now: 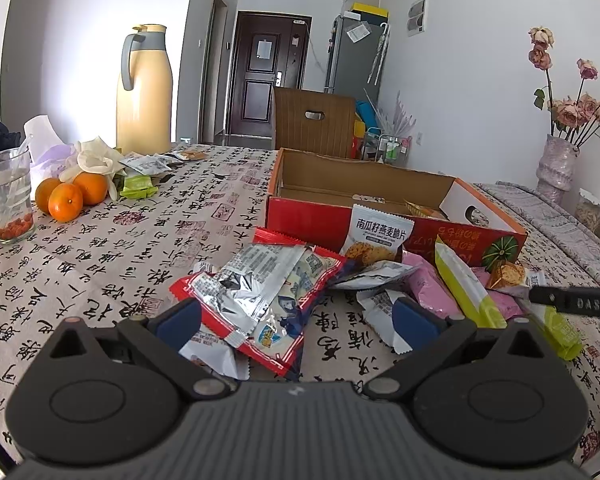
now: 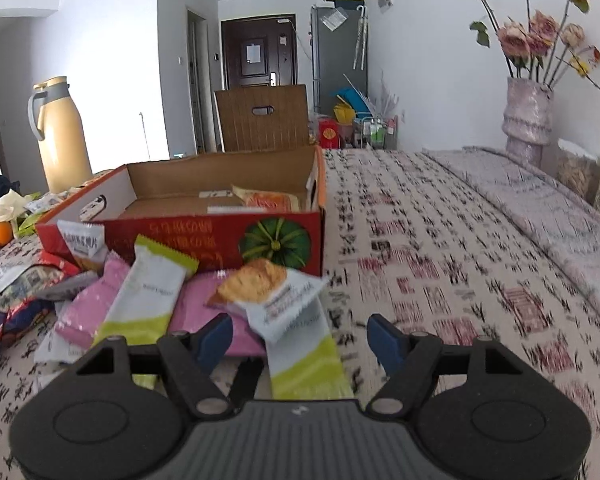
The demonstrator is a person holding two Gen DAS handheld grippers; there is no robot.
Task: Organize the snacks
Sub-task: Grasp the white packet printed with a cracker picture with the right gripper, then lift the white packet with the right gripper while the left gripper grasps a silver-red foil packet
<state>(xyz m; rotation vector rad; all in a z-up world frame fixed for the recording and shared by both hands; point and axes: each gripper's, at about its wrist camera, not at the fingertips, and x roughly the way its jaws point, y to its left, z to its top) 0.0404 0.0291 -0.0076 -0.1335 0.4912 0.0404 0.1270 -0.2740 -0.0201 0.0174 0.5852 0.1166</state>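
1. Cardboard shows bare over most of the red box (image 2: 180,236); we count only one orange packet (image 2: 270,201) inside, so the sorting looks barely begun.
2. Most snacks lie heaped on the tablecloth (image 2: 440,260) at the box's near wall, at 9 to 12 o'clock from our right gripper (image 2: 300,340).
3. Both it and our left gripper (image 1: 296,320) stand apart, holding nothing.
4. Our nearest green-and-white bar (image 2: 304,344) runs lengthwise toward 12 o'clock, and a biscuit packet (image 2: 268,292) lies across its far end.
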